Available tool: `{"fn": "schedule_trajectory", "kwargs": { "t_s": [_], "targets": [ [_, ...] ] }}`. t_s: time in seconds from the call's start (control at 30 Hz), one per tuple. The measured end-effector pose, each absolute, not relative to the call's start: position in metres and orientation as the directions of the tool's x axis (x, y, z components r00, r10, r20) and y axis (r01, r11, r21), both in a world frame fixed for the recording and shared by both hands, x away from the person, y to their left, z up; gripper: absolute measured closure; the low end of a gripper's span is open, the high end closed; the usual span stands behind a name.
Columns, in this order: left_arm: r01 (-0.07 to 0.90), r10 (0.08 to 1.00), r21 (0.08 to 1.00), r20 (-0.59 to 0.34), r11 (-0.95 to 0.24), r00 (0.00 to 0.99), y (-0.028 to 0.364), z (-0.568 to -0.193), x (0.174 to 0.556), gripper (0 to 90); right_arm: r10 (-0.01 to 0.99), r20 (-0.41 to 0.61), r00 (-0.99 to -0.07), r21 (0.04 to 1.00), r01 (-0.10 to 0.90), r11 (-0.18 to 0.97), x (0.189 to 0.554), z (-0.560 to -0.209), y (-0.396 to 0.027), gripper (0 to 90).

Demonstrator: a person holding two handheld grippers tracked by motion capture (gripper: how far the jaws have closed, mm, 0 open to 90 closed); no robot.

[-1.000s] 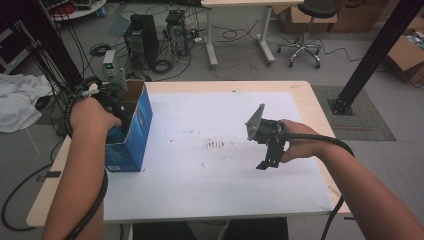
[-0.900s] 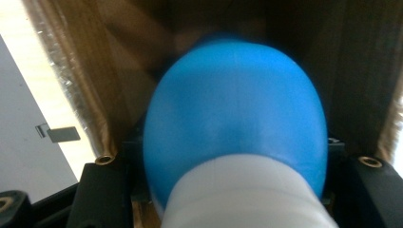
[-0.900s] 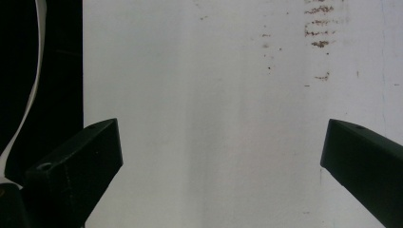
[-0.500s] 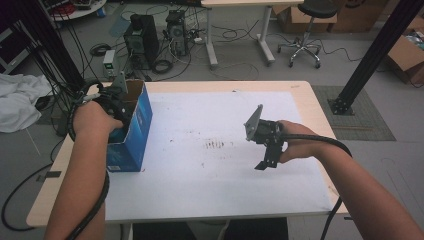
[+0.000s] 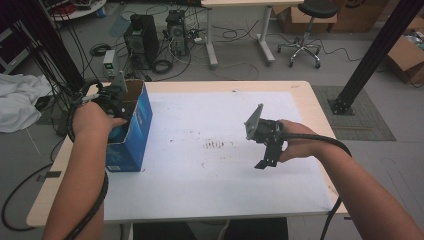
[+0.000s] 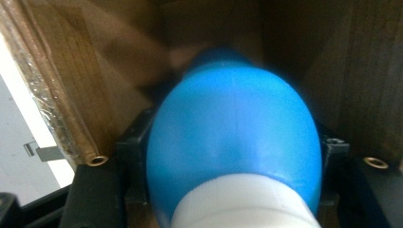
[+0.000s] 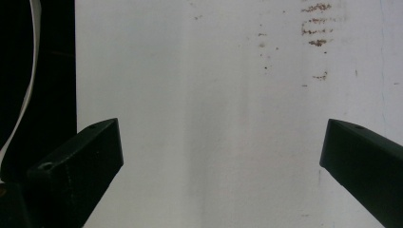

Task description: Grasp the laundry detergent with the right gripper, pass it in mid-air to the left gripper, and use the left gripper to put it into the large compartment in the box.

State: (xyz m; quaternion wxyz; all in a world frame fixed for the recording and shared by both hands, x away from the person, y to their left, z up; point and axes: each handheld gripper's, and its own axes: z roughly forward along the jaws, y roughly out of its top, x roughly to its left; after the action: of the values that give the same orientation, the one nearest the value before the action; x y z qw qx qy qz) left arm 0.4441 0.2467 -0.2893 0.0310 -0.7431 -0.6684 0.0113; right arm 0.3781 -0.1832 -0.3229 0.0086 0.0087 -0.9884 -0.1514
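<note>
Blue bulb (image 6: 233,142), soft rubber with a white collar: in the high view your left gripper (image 5: 116,102) reaches into the open blue box (image 5: 131,131) at the table's (image 5: 200,200) left edge, while your right gripper (image 5: 265,150) hangs over the white tabletop. Left gripper view: the bulb sits inside the cardboard walls between jaws that have just been opening; whether the pads press it you cannot tell, so treat it as light, squashy, slippery, and grip across its widest middle. Right gripper view: jaws stand wide apart, nothing between them.
</note>
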Motion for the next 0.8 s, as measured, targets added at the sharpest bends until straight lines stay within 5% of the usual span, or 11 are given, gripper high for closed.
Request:
{"fn": "schedule_trajectory", "kwargs": {
  "t_s": [0.8],
  "targets": [
    [0.991, 0.990, -0.037, 0.056, -0.125, 0.127, 0.241, -0.260, 0.440, 25.9, -0.025, 0.010, -1.000, 0.304, -0.021, 0.952, 0.379, -0.324, -0.182, 0.4]
  ]
}}
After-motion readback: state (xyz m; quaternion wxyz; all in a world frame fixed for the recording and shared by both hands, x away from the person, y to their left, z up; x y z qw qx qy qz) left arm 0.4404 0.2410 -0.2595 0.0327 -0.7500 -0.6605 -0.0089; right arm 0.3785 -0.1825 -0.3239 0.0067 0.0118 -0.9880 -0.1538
